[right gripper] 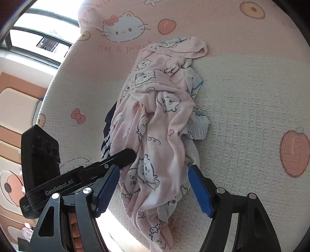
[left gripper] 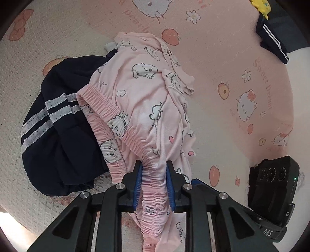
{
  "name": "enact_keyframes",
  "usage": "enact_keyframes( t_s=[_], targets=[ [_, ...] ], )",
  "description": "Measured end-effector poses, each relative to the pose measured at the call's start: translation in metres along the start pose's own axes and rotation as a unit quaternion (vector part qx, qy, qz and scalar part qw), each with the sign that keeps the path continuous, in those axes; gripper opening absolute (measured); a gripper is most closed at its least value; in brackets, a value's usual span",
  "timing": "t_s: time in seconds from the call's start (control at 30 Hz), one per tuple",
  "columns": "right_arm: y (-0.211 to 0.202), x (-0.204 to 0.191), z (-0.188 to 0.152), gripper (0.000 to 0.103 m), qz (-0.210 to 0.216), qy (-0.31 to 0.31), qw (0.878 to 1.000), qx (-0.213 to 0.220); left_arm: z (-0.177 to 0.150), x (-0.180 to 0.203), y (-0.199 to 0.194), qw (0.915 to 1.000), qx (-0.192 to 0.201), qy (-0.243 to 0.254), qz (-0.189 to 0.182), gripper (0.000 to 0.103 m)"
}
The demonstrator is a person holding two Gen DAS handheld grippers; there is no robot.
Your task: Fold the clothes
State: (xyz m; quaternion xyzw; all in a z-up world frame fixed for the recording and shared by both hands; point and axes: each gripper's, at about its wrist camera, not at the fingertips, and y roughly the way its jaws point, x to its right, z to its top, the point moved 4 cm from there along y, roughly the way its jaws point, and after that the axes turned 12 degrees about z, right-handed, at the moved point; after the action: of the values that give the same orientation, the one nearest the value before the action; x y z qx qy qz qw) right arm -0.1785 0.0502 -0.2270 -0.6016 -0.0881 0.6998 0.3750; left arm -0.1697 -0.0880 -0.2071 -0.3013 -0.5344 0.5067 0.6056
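Pink trousers (left gripper: 147, 108), printed with cartoon animals, crumpled on a pink and cream bedspread (left gripper: 222, 58). Long axis running away from both cameras: elastic waistband (left gripper: 108, 104) at the near end, legs bunched and trailing toward the far end, one hem (right gripper: 199, 48) lying at the far tip in the right wrist view. Waistband gaping toward the left in the left wrist view.

Left gripper (left gripper: 154, 168) closed tight on a gathered fold of the waistband, blue pads (left gripper: 138, 186) pressing the pink cloth from both sides. Right gripper (right gripper: 154, 172) spread wide, astride the near part of the trousers, pads (right gripper: 199, 192) apart from the cloth or barely brushing it; nothing held.

Navy garment (left gripper: 64, 147) with two white stripes lying under and to the left of the trousers, partly covered by them. Pale blue-edged cloth (right gripper: 195, 83) poking out from beneath the trousers on the right. Another dark striped garment (left gripper: 271, 38) well apart at the far right of the bedspread, a yellow thing (left gripper: 261, 5) just beyond it. Window (right gripper: 38, 34) beyond the bed's edge in the right wrist view.
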Motion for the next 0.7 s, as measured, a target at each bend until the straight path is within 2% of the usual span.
enact_keyframes(
  t_s=[0.13, 0.23, 0.27, 0.33, 0.4, 0.53, 0.6, 0.7],
  targets=[
    [0.011, -0.007, -0.001, 0.073, -0.027, -0.039, 0.999, -0.005, 0.004, -0.002, 0.003, 1.0, -0.002, -0.005, -0.003, 0.02],
    [0.019, -0.012, -0.002, 0.07, -0.069, -0.081, 0.994, -0.01, 0.006, -0.002, 0.006, 1.0, -0.003, -0.004, -0.004, 0.02],
    [0.021, -0.012, -0.002, 0.062, -0.08, -0.086, 0.993, -0.013, 0.006, -0.003, 0.006, 1.0, -0.005, -0.004, -0.004, 0.02],
    [0.021, -0.013, -0.003, 0.057, -0.091, -0.095, 0.991, -0.013, 0.006, -0.004, 0.006, 1.0, -0.007, -0.004, -0.003, 0.02],
    [0.018, -0.014, -0.004, 0.045, -0.095, -0.1, 0.99, -0.006, 0.006, -0.003, 0.005, 1.0, -0.006, -0.002, 0.0, 0.02],
    [0.009, -0.016, -0.003, 0.035, -0.087, -0.093, 0.992, 0.004, 0.006, -0.002, 0.006, 1.0, -0.005, 0.007, 0.005, 0.02],
    [0.009, -0.015, 0.001, 0.021, -0.092, -0.085, 0.992, -0.005, 0.006, 0.0, 0.003, 0.9999, 0.0, 0.011, 0.003, 0.02],
    [0.005, -0.019, 0.006, 0.014, -0.088, -0.091, 0.992, -0.007, 0.006, 0.005, 0.003, 0.9998, 0.001, 0.019, 0.001, 0.02]
  ],
)
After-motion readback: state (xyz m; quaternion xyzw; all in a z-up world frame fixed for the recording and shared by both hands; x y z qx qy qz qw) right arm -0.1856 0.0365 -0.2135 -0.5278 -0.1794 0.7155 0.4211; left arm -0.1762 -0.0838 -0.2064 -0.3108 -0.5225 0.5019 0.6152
